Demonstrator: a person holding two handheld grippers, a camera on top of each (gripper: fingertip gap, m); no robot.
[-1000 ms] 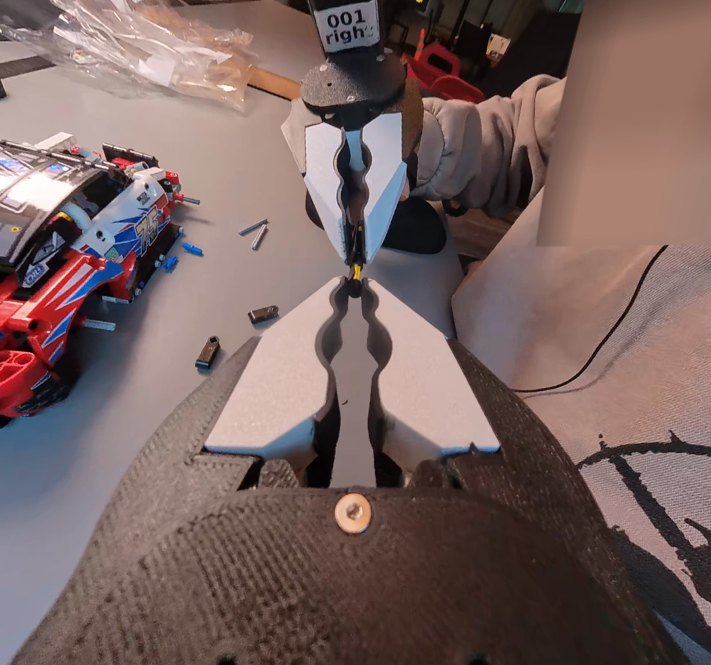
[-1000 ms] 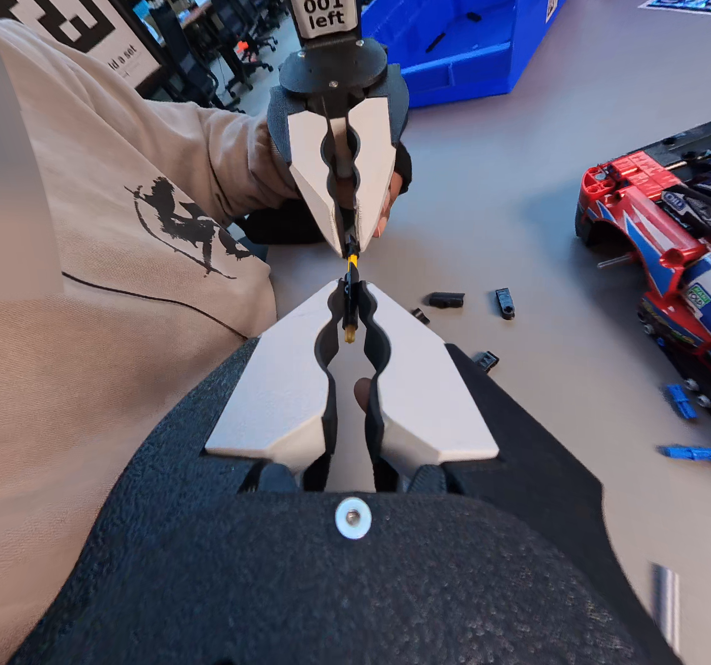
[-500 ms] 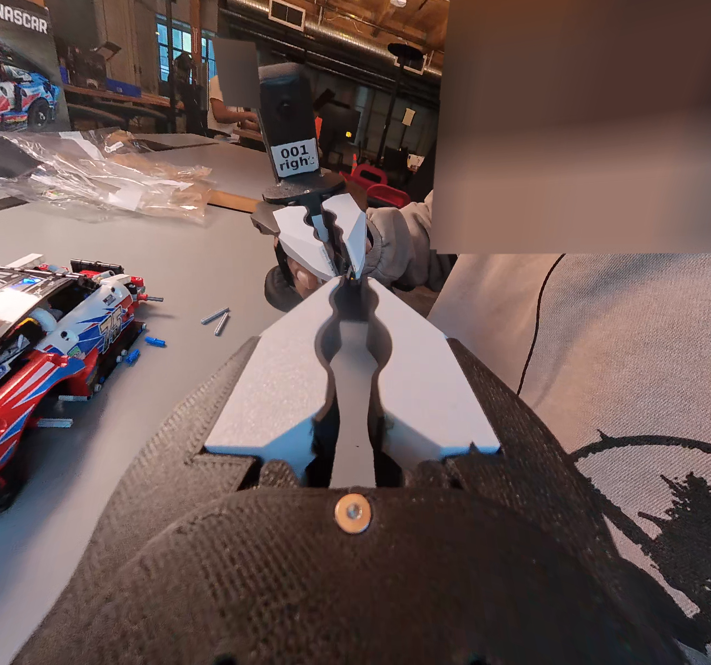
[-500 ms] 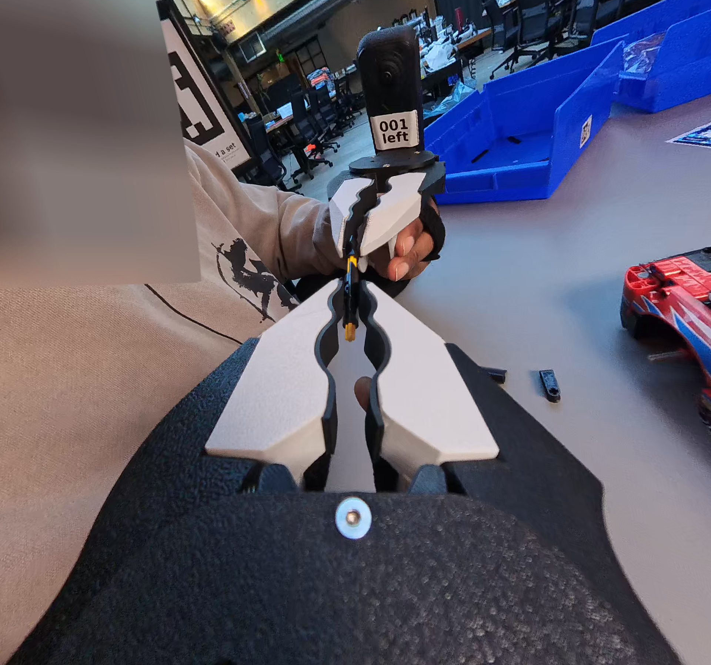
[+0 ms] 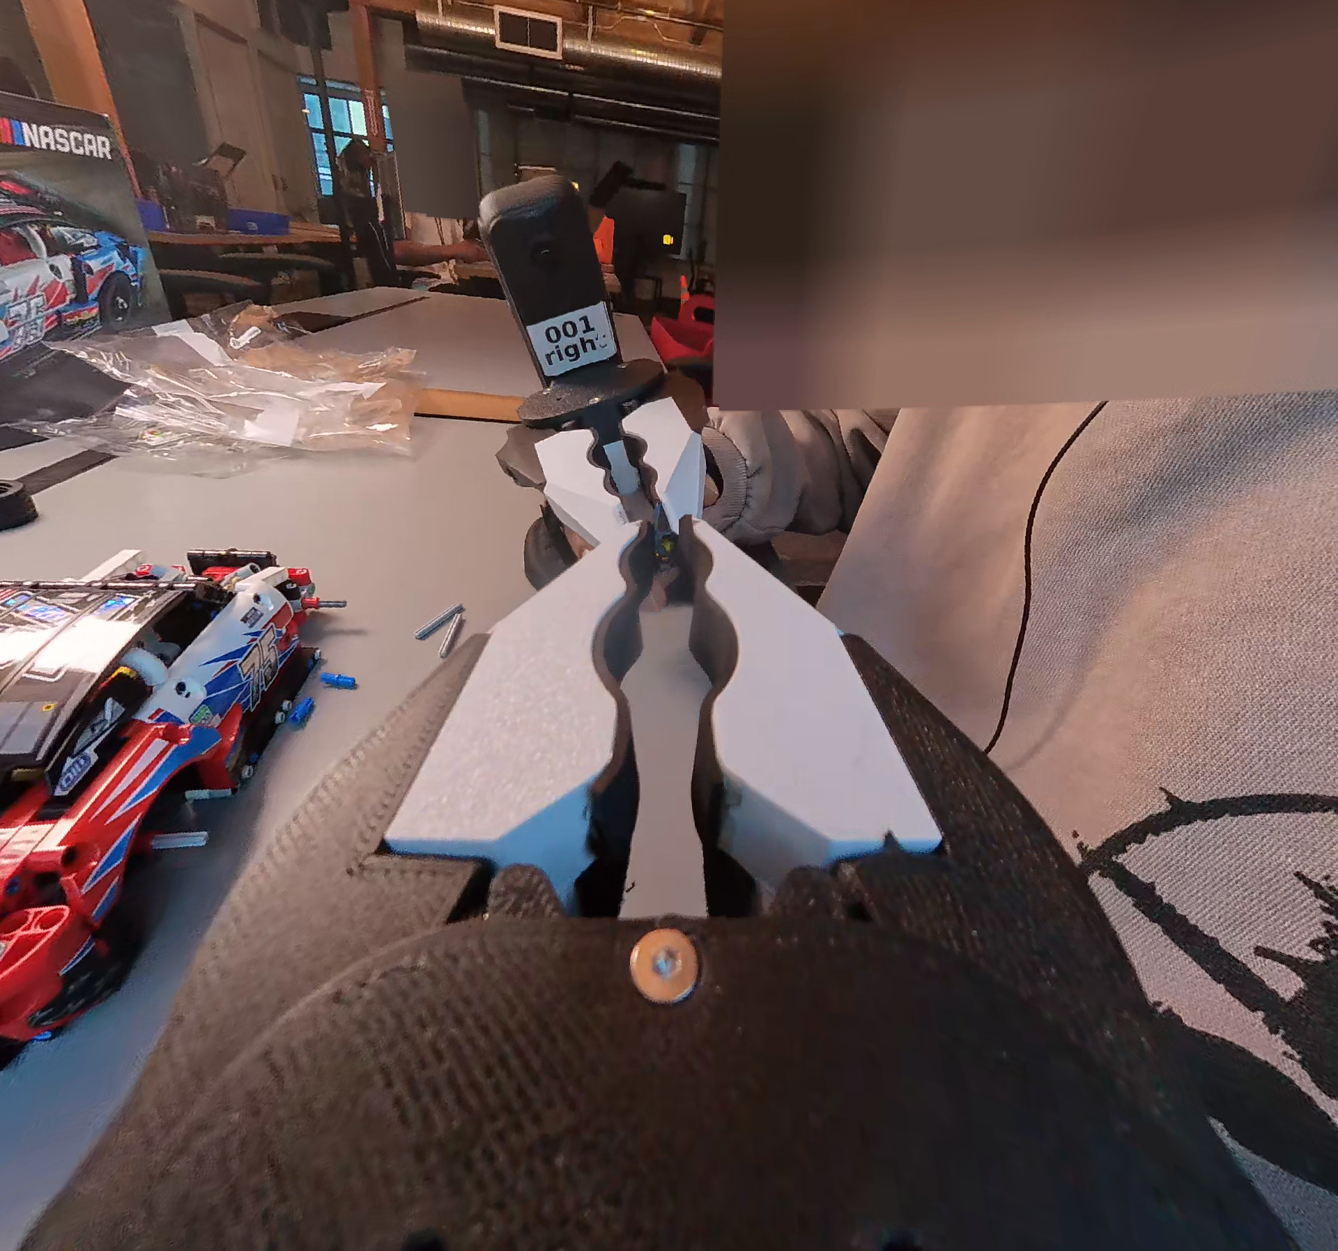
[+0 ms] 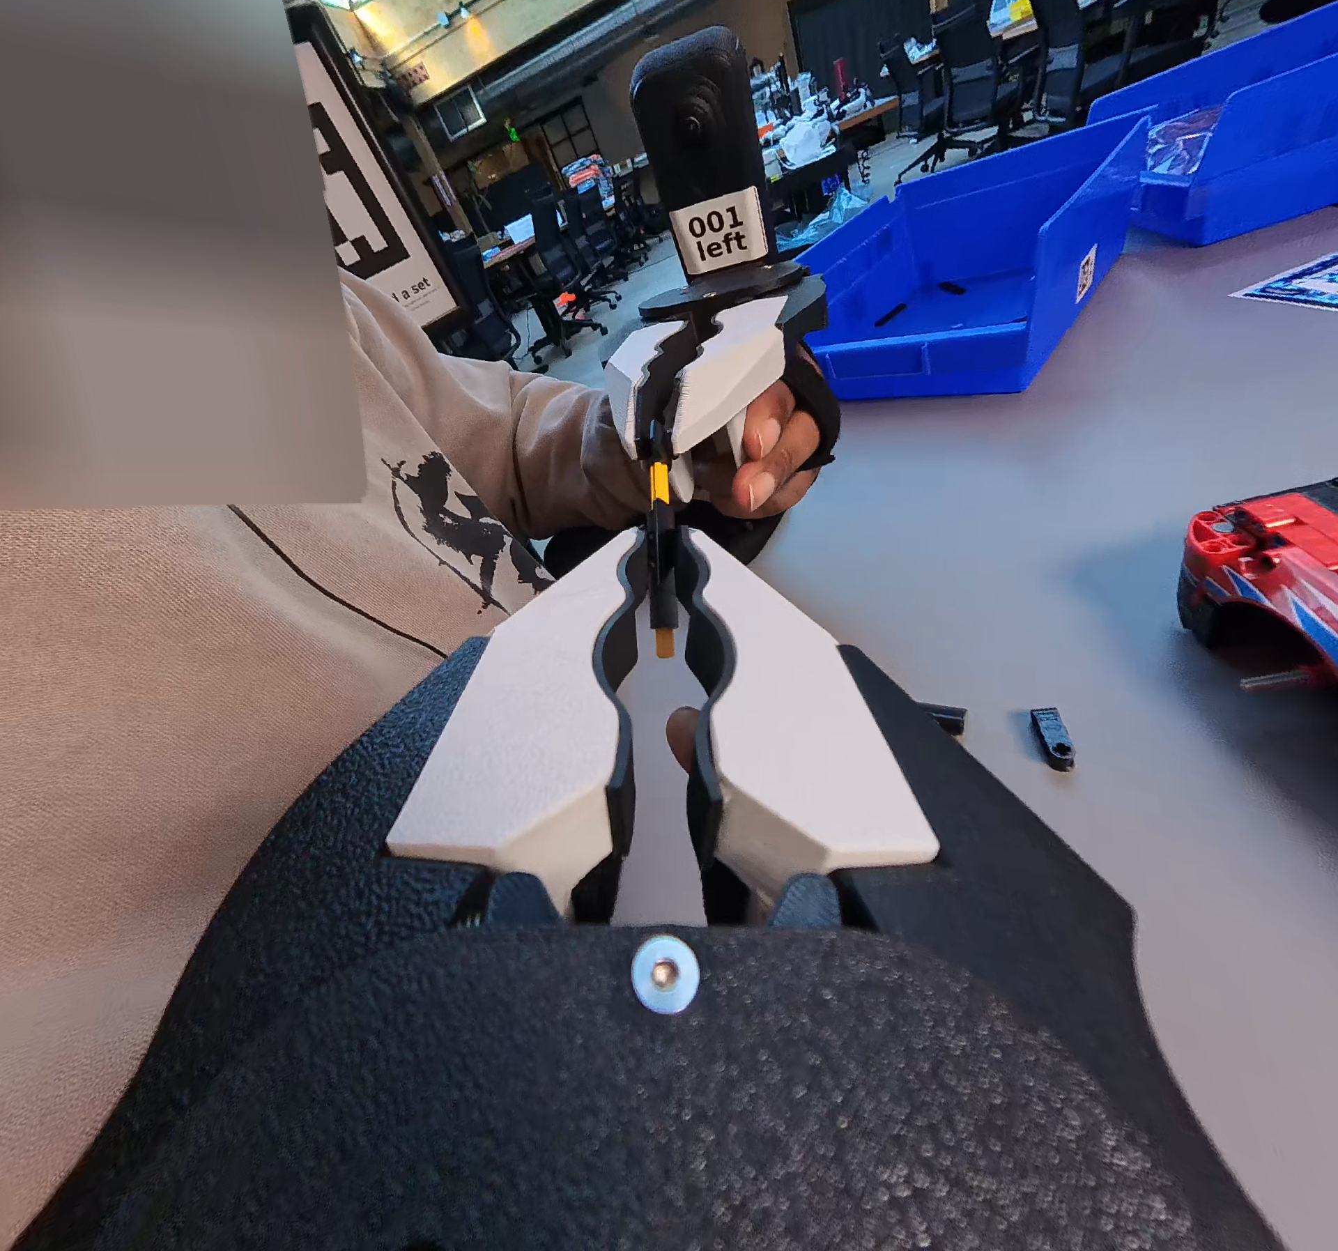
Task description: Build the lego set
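Lego car (image 5: pixel 137 745), one, red, white and blue with a black roof, sits on a grey table (image 5: pixel 405 528); in the right wrist view only its red end (image 6: pixel 1274 564) shows. Two grippers meet tip to tip above the table edge, in front of a person's beige sweatshirt (image 5: pixel 1158 637). Right gripper (image 6: pixel 662 550) has its fingers closed on a thin black rod (image 6: pixel 662 593), with a yellow axle end (image 6: pixel 664 643) poking out behind. Left gripper (image 6: pixel 655 449) is closed on the rod's far end, past a yellow band (image 6: pixel 657 485). Loose parts on the table: two grey pins (image 5: pixel 442 626), two blue pins (image 5: pixel 318 695), two black connectors (image 6: pixel 1053 738). Crumpled clear bags (image 5: pixel 239 391) lie farther back. Two blue bins (image 6: pixel 1013 289) stand behind.
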